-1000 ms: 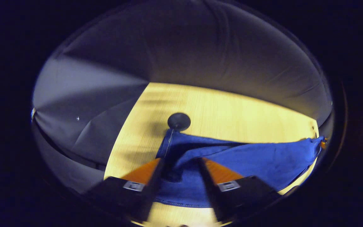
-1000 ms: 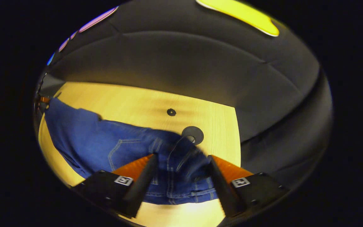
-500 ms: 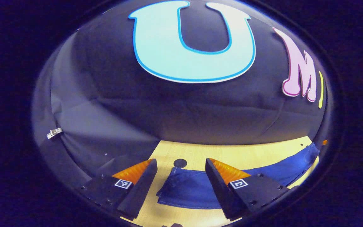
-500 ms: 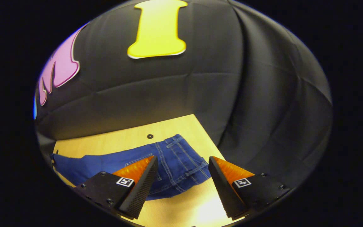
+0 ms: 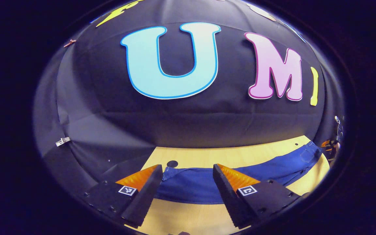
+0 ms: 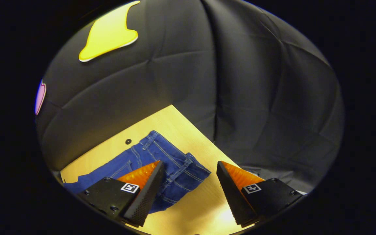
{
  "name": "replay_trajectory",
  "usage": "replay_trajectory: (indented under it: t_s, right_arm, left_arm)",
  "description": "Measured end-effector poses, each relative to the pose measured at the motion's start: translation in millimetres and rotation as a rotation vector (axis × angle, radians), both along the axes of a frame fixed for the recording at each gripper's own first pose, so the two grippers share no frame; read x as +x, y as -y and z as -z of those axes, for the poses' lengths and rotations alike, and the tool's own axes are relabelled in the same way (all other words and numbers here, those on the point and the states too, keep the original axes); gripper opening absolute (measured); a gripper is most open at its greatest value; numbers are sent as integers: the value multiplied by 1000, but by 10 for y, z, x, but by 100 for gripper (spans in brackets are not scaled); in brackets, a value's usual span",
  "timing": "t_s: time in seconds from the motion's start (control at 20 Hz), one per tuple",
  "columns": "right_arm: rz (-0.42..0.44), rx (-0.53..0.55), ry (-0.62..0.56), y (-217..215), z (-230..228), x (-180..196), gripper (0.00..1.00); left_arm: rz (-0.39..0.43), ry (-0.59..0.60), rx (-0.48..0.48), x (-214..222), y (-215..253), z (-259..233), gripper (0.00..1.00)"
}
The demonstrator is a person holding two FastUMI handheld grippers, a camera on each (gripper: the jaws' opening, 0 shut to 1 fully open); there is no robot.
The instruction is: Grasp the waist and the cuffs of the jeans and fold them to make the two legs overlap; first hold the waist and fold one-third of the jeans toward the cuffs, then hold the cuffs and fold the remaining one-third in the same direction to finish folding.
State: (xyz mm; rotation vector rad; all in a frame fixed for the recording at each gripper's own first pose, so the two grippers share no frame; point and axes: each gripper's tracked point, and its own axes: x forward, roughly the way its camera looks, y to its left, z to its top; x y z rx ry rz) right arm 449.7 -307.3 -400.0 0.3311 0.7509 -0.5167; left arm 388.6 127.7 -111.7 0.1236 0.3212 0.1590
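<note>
1. Lying flat on the wooden table (image 6: 204, 209), the jeans (image 6: 162, 166) were stretched out as one long strip; in the left gripper view the jeans (image 5: 194, 187) ran across the table (image 5: 207, 156) from the cuff end near the left gripper (image 5: 185, 186) toward the far right.
2. The two legs seemed to lie one over the other, because the strip looked narrow, so I judged the first step, the overlap of the legs, as done. I could not be fully sure of this from these views.
3. The waist (image 6: 175, 163), with its belt loops and seams, was spread near the right gripper (image 6: 189, 182), not turned over toward the cuffs. So the one-third fold from the waist was not yet made, and the last fold from the cuffs was also left.
4. The left gripper had its fingers wide apart and held nothing; the cuff end lay on the table beyond the gap.
5. The right gripper was also wide apart and empty, above the table, with the waist beside its left finger.
6. A small dark round hole (image 5: 172, 163) sat in the table just beside the cuff end.
</note>
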Motion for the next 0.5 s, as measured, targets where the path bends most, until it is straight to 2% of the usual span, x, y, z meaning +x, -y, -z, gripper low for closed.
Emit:
replay_trajectory:
  t_s: [0.1, 0.2, 0.35, 0.4, 0.45, 0.5]
  right_arm:
    - [6, 3, -18, 9, 58, 6, 99]
    - [11, 26, -29, -7, 68, -27, 99]
    - [20, 112, -31, -109, 82, -59, 99]
    - [42, 90, 27, -66, -54, -8, 98]
    - [57, 120, 30, -63, 49, 22, 98]
    - [58, 139, 33, -86, 38, 27, 93]
  left_arm:
    - [56, -21, -1, 40, 232, 34, 97]
    - [114, -38, 43, 102, 428, 34, 97]
    - [193, -38, 89, 185, 794, -9, 97]
    - [214, -32, 90, 198, 911, -28, 97]
    - [228, -26, 81, 212, 1016, -23, 98]
    - [243, -24, 59, 211, 1123, -26, 98]
